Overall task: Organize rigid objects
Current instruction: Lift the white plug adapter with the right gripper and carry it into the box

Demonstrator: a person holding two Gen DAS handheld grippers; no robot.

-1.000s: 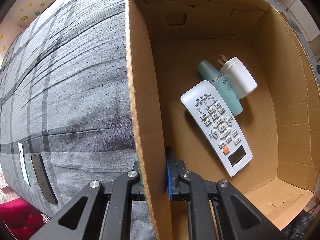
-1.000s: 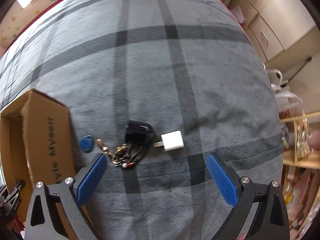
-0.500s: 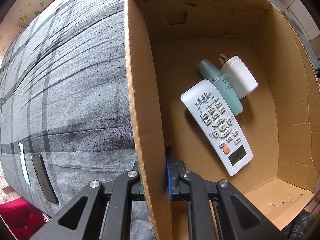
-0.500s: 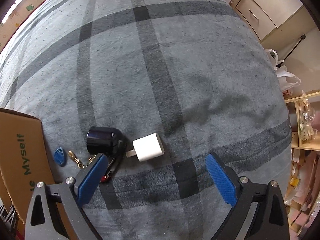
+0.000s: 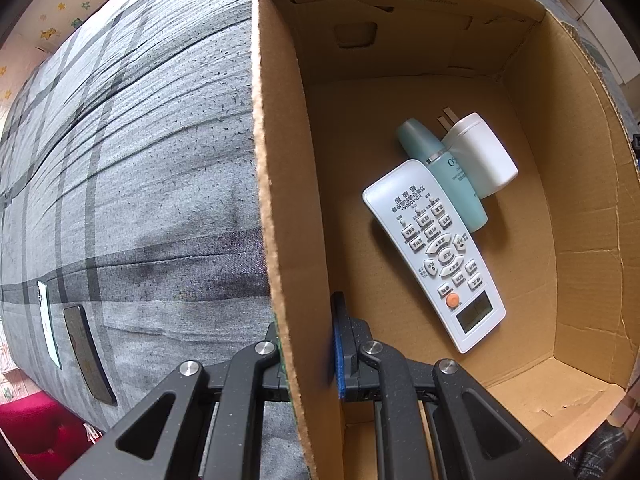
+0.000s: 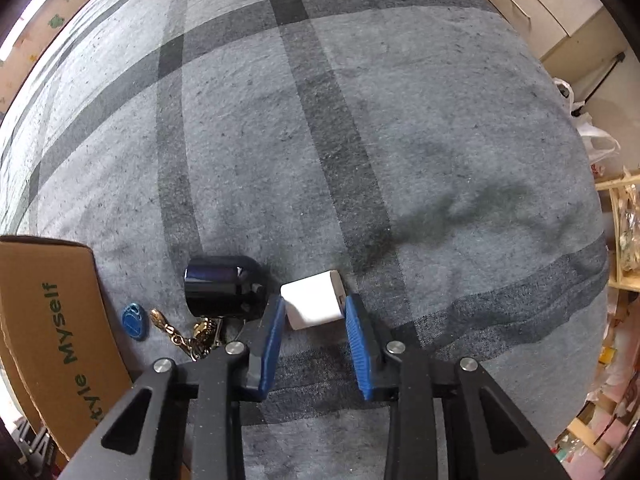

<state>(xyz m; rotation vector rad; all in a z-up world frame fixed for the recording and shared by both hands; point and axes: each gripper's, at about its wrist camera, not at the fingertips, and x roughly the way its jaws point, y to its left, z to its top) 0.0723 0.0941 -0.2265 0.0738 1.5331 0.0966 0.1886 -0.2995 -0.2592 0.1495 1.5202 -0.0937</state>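
Cardboard wall of the box (image 5: 280,184) sits clamped between the left tongs (image 5: 308,344). Only the left wrist view shows the box's inside: a white remote (image 5: 436,252), a teal bottle (image 5: 444,176) and a white plug adapter (image 5: 480,156) lie touching on its floor. Only the right wrist view shows the right tongs (image 6: 314,320), whose jaws have just been closing around the white charger cube (image 6: 312,300) on the grey plaid bed (image 6: 320,140), pads at its sides. A black cap-like object (image 6: 224,288), keychain (image 6: 188,332) and blue tag (image 6: 134,320) lie beside it.
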